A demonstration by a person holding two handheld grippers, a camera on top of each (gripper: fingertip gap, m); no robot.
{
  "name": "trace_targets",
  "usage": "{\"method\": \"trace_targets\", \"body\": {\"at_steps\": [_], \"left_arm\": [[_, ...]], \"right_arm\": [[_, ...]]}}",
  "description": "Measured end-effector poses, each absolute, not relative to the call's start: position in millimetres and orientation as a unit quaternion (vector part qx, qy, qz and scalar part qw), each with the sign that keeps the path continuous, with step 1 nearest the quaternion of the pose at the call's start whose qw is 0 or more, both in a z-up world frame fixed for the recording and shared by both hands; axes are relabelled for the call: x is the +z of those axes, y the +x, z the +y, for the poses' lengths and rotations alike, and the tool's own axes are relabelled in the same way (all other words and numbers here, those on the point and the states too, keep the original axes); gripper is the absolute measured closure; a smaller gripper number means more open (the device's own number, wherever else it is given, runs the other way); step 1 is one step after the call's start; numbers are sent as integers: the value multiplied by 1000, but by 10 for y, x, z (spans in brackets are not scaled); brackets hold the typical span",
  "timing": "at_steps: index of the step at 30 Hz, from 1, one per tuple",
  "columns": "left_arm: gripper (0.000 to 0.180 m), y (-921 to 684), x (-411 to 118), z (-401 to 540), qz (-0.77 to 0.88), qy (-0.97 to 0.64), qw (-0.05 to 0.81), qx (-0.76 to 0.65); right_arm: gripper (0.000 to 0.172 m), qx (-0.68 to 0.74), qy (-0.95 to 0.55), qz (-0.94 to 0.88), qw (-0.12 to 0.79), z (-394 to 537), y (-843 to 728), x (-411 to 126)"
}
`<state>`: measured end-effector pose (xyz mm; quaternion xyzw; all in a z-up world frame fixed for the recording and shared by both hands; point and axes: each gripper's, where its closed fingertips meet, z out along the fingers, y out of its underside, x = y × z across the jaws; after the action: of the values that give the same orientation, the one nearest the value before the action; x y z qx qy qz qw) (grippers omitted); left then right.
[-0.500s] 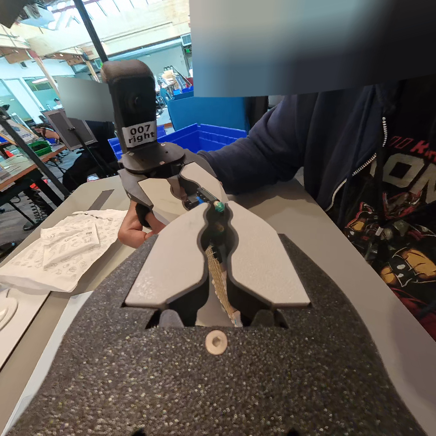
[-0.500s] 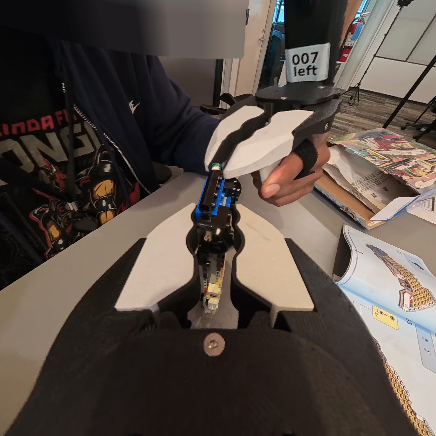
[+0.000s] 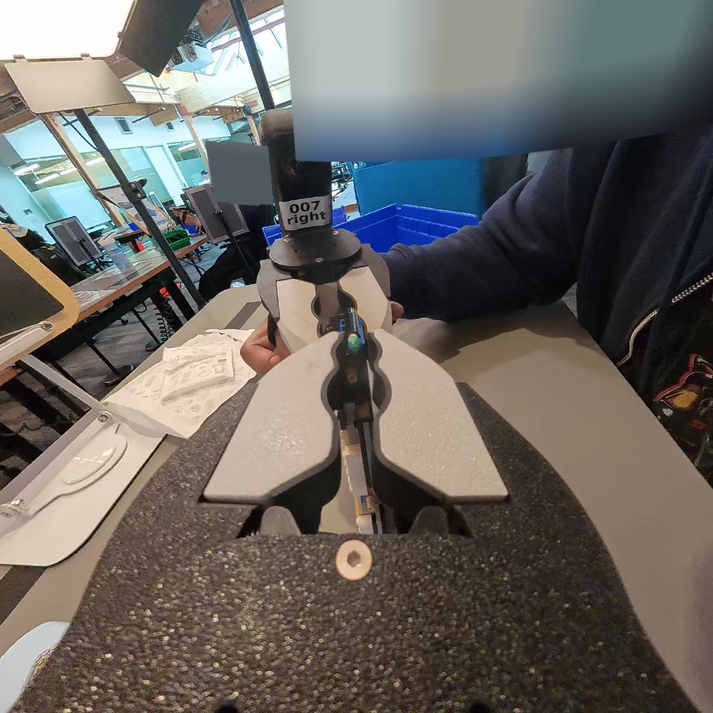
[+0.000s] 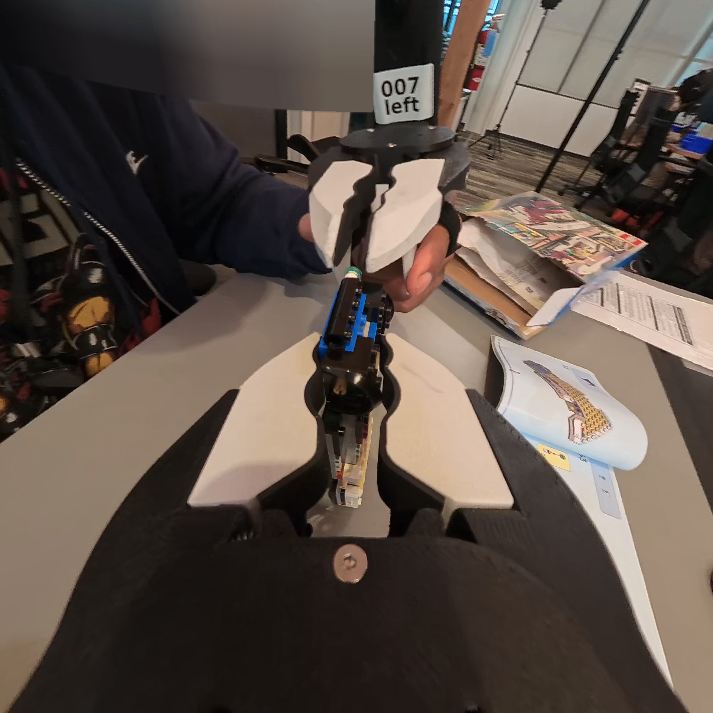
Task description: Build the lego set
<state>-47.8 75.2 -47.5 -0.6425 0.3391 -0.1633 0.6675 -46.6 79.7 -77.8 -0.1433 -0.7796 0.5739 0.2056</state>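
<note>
My right gripper is shut on a black and blue brick assembly and holds it above the grey table. A grey and tan brick section hangs down between its fingers. A black tube on the assembly ends in a green-tipped white pin. My left gripper faces it from the far side, its tips just off the pin. In the left wrist view the green tip stands between the fingertips of my left gripper with a gap on each side, so the left gripper is open. The right gripper is just behind the tip.
White printed paper bags lie at the table's left. A blue bin stands behind. An open cardboard box, an instruction booklet and a printed sheet lie to the right. A person in a dark hoodie stands close by. The tips of both grippers are at nearly the same place.
My left gripper's jaws have opened a little and its tips have come off the green-tipped pin. Both grippers have turned to face each other more squarely. The right grasp is unchanged.
</note>
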Motion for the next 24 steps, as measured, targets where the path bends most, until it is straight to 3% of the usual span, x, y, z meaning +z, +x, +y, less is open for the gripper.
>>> {"method": "trace_targets", "body": {"at_steps": [24], "left_arm": [[175,-488,-515,818,332,-655,664,-139]], "right_arm": [[147,548,-160,-795,205,804,-482,-779]]}}
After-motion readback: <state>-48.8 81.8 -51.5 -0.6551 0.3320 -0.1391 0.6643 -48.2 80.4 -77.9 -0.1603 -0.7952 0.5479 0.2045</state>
